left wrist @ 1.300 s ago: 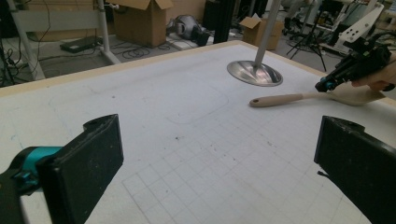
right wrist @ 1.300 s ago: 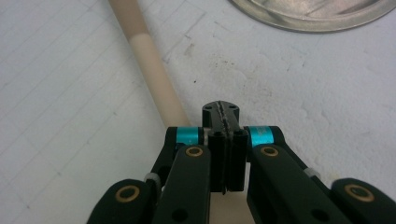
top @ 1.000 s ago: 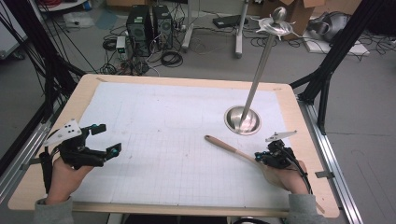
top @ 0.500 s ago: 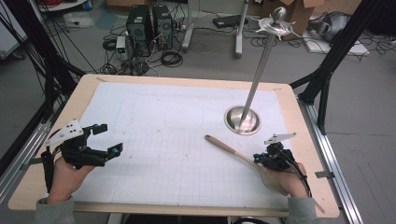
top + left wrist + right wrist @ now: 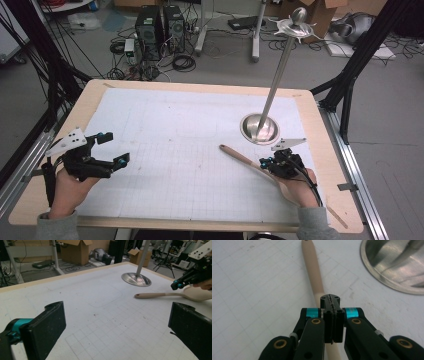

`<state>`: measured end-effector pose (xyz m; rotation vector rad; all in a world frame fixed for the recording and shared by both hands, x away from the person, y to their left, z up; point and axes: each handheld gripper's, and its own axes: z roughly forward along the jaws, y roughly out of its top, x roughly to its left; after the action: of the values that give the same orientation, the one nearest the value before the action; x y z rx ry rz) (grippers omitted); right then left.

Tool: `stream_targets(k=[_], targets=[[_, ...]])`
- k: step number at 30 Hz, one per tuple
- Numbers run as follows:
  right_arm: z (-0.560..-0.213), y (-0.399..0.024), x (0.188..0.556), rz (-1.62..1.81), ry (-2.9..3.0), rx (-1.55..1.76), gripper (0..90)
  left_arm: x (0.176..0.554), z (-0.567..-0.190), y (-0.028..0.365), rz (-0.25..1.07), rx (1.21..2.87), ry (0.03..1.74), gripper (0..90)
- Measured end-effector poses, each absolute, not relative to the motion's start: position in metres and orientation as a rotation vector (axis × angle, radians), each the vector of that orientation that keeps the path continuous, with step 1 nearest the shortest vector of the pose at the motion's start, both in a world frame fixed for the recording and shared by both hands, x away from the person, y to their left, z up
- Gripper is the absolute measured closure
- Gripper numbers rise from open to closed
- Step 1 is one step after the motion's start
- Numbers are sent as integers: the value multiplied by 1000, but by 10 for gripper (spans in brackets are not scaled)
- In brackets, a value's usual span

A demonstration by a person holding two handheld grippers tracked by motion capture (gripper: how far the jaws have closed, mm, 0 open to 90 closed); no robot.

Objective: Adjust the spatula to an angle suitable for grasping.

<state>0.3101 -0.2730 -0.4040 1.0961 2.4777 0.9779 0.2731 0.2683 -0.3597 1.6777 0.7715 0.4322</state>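
Note:
A light wooden spoon (image 5: 240,156) lies flat on the white grid mat, its handle pointing left and away and its bowl (image 5: 197,293) under the person's right hand. My right gripper (image 5: 264,162) is shut, jaws pressed together just above the handle (image 5: 313,272), which runs on underneath them; nothing shows between the jaws. In the right gripper view the closed tips (image 5: 330,298) sit over the handle's middle. Well apart from the spoon, at the table's left, my left gripper (image 5: 116,148) stands wide open and holds nothing, its pads (image 5: 50,322) framing bare mat.
A metal stand with a round polished base (image 5: 259,128) and a tall slanted pole (image 5: 280,65) stands just beyond the spoon. The wooden table edge (image 5: 345,200) runs close to the right hand. Cables, computers and boxes lie on the floor beyond.
My right gripper has slid a little to the left along the spoon handle, still shut. The left gripper has not moved.

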Motion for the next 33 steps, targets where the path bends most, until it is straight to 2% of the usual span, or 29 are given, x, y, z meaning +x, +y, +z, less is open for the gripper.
stream_targets(k=[20, 33], targets=[[-418, -212, 330, 983, 2565, 960, 900, 271, -359, 273, 436, 1670, 779, 17], [-432, -201, 345, 961, 2577, 968, 900, 270, -359, 276, 438, 1665, 785, 17]])
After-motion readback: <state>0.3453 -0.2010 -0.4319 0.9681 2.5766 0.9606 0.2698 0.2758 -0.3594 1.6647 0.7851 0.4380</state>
